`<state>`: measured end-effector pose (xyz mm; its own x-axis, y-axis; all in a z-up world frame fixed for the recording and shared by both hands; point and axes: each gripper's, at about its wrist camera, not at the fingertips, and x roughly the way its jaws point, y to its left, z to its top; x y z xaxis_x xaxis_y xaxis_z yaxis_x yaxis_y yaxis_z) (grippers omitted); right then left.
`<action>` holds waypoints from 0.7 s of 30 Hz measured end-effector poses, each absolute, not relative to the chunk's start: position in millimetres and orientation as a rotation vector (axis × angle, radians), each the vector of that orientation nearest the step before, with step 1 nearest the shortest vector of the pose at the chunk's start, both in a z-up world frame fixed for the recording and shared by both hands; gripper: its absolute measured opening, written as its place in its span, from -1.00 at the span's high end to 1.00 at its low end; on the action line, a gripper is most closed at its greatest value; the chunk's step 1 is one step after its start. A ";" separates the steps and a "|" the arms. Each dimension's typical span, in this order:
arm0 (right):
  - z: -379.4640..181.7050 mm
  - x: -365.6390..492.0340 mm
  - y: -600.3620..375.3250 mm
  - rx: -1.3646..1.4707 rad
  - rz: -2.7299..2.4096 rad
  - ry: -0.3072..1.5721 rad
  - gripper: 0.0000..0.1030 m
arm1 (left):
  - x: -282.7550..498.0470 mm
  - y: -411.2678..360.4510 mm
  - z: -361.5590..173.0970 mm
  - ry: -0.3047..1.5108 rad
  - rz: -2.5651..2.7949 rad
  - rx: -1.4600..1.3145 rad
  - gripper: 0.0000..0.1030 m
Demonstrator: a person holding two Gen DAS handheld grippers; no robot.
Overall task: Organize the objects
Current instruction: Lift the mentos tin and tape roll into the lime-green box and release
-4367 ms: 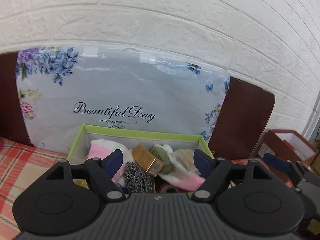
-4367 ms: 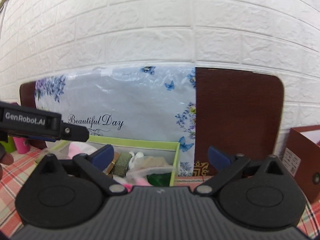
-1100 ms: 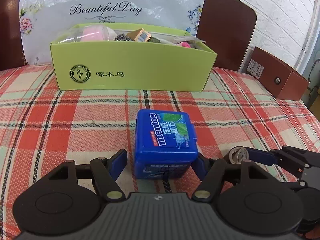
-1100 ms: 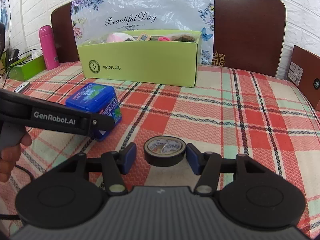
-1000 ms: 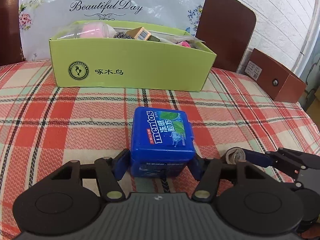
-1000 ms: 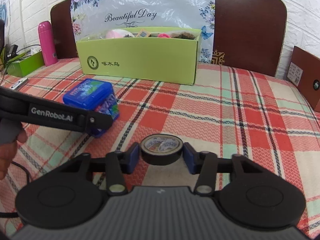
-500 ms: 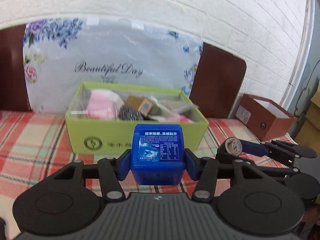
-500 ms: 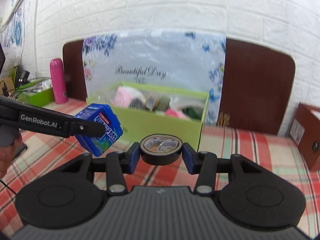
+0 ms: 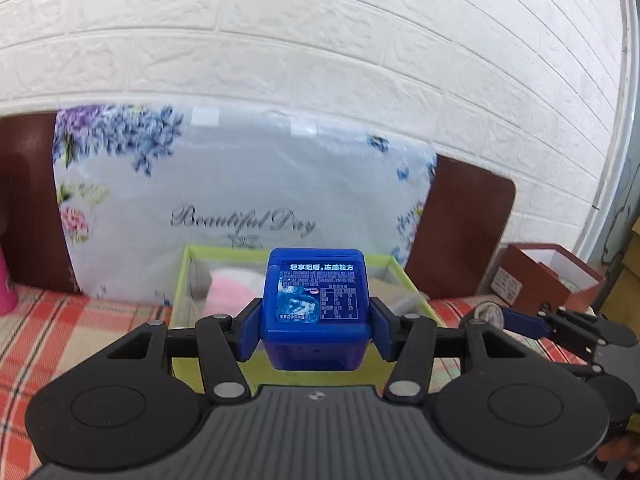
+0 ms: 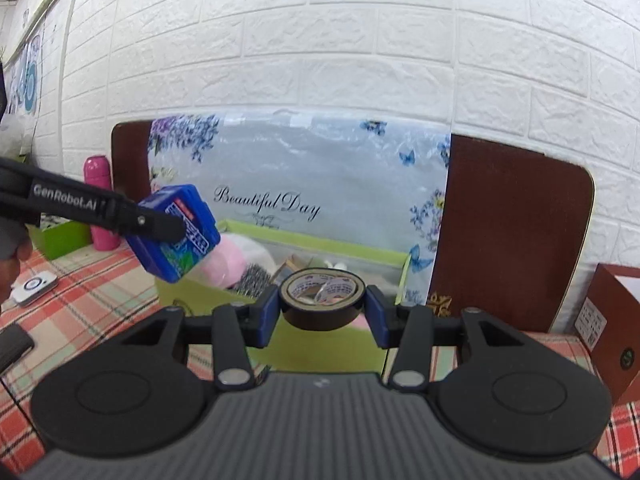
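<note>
"GenRobot.AI" marks the left gripper (image 9: 316, 320), pinching a blue gum box (image 9: 318, 308); the right gripper (image 10: 322, 310) clamps black tape (image 10: 322, 304) before "Beautiful Day" packaging (image 10: 304, 184).

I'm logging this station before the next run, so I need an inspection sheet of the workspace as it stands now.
Surface: red plaid cloth, visible parts flat.
Job's things: blue mint box and black tape roll, both held in the air near the green box, which already holds mixed items.
Clutter: pink bottle, small white device, brown box, a second green container at far left.
Grippers: left tongs shut on the mint box; right tongs shut on the tape roll.
Cables: nothing seen.
Surroundings: white brick wall, floral bag against a brown board.
</note>
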<state>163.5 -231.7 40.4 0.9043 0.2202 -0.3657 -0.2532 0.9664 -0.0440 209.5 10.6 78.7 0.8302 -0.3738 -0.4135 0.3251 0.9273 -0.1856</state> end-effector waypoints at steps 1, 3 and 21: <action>42.2 170.2 -232.4 -0.082 0.240 0.358 0.13 | 220.0 11.1 81.0 0.466 -0.363 -0.115 -0.11; 45.0 185.9 -234.1 -0.062 0.231 0.341 0.13 | 241.8 12.3 81.9 0.482 -0.358 -0.134 -0.11; -11.4 292.0 -217.4 -0.088 0.197 0.421 -0.70 | 297.4 15.6 51.6 0.445 -0.246 -0.083 -0.65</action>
